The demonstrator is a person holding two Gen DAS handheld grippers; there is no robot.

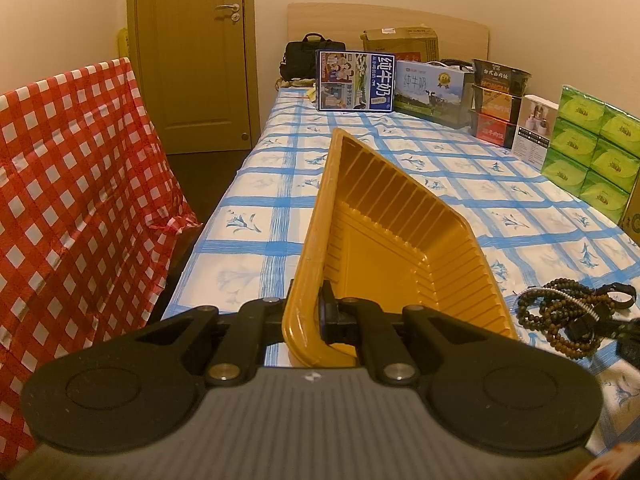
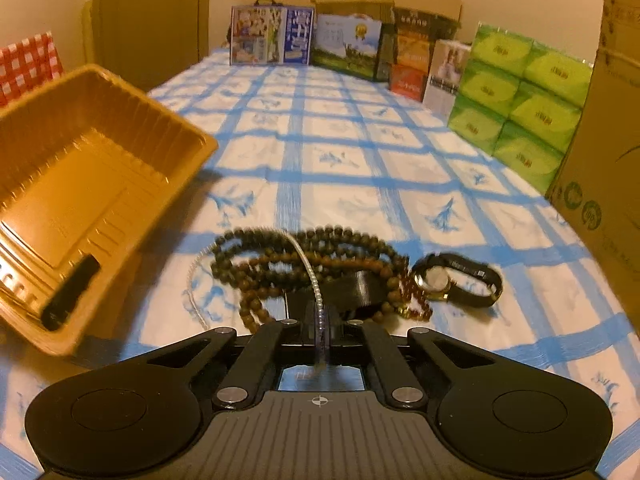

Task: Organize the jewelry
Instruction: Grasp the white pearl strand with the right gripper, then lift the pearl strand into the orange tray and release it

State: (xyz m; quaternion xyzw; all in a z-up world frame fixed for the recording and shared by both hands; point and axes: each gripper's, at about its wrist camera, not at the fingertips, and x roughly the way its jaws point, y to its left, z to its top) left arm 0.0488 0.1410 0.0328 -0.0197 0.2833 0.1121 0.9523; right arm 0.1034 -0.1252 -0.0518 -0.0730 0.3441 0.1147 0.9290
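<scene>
Blue-checked bedspread [image 2: 332, 132] bore the heap: beads [image 2: 280, 264], watch [image 2: 444, 280]. Left gripper [image 1: 320, 316] pinched the empty gold tray [image 1: 384, 232]; right gripper [image 2: 322, 332] clamped the pearl strand [image 2: 310, 268]. Nothing sorted yet.

**Count of things on the bed**

One yellow tray [image 2: 80, 168]. One wristwatch [image 2: 448, 280]. One pearl strand [image 2: 310, 268]. Brown bead strings [image 2: 280, 256] tangled, number unclear. Six green tissue packs [image 2: 520, 100], ahead right of the hand-held gripper. Two milk cartons [image 1: 356, 80].
</scene>
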